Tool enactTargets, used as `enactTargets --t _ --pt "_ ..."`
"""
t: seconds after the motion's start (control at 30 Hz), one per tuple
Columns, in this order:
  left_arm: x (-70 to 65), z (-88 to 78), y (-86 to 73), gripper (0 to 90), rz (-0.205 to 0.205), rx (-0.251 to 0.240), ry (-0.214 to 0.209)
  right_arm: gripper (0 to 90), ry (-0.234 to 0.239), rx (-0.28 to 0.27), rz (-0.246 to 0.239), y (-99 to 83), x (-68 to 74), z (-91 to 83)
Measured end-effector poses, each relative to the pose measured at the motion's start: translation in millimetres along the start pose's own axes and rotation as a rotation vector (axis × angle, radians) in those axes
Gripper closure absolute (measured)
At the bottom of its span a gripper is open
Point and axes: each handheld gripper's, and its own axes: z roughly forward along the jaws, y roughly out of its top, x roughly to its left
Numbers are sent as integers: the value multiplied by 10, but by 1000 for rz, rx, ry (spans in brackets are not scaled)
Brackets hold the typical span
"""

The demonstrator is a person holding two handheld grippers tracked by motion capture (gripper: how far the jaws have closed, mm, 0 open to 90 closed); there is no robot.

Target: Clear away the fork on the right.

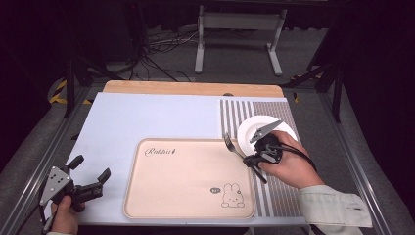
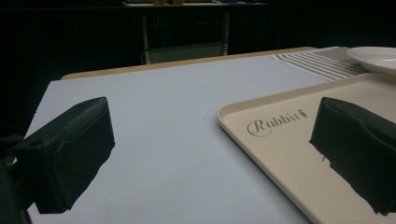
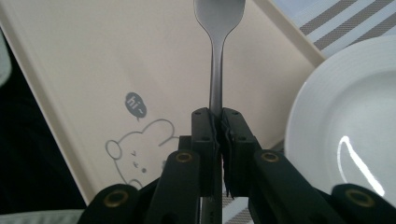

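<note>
At about 8 o'clock on the desk [image 1: 147,117], the left hand-held gripper [image 1: 90,183] rests with jaws wide apart, empty, beside the tray [image 1: 188,178]. At 3 o'clock, the right hand-held gripper [image 3: 219,128] is clamped on a fork [image 1: 234,147] over the tray's edge, near the plate [image 1: 254,128]. The thin handle could twist or slip in that narrow pinch. The right gripper view shows the closed grip; the high view shows the tines.
</note>
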Motion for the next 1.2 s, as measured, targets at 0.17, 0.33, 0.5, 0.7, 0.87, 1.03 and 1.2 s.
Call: enactTargets --t 0.17,0.33,0.5,0.7,0.87,1.03,1.2 --pt "4 -3 4 3 6 -2 1 852 -9 11 60 79 99 55" --pt "5 -4 5 3 4 -3 2 852 -14 16 107 126 159 86" --pt "4 -4 6 3 4 -6 2 853 -18 37 136 179 231 119" --pt "5 -4 6 3 2 -6 1 852 -34 72 207 237 300 198" --pt "5 -4 6 3 1 -7 1 852 -51 93 230 268 331 277" --pt "6 -7 7 3 -3 -8 2 852 -74 133 277 287 352 391" --pt "9 -7 7 3 -3 -8 1 852 -82 172 331 301 338 505"
